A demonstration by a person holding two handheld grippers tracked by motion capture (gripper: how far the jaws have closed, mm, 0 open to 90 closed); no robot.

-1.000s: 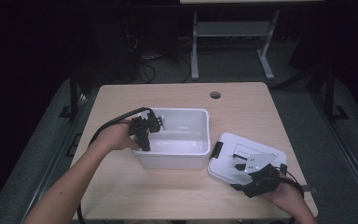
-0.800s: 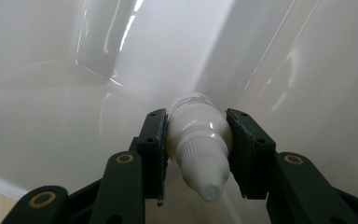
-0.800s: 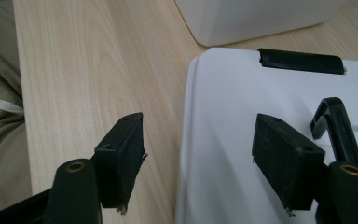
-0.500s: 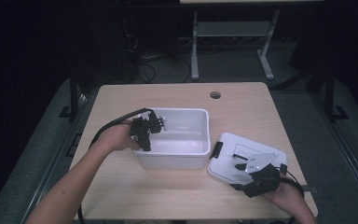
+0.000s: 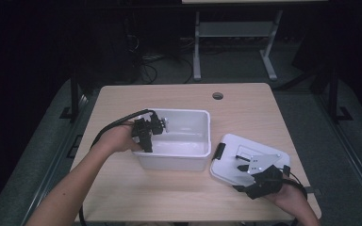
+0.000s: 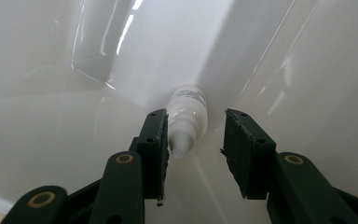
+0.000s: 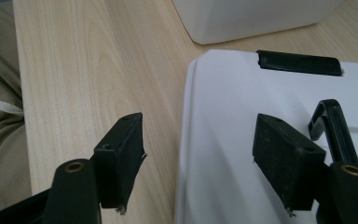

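A white plastic bin (image 5: 184, 160) stands in the middle of the wooden table (image 5: 245, 108). My left gripper (image 5: 160, 126) reaches into it from the bin's left end. Inside, a small white dropper bottle (image 6: 189, 109) lies in a bottom corner, its tip toward me. My left gripper (image 6: 196, 135) is open around the bottle's tip; the bottle rests near one pad and is clear of the other. The bin's white lid (image 5: 238, 146) lies flat to the right. My right gripper (image 5: 241, 178) is open at its near-left edge, one jaw over the lid (image 7: 242, 107), the other over the table.
The lid carries a black latch (image 7: 298, 63) on its far edge and a black clip (image 7: 328, 121) near my right jaw. A cable hole (image 5: 218, 95) sits at the table's far side. Beige cloth (image 7: 0, 93) lies off the table's edge, and a desk frame (image 5: 235, 33) stands beyond.
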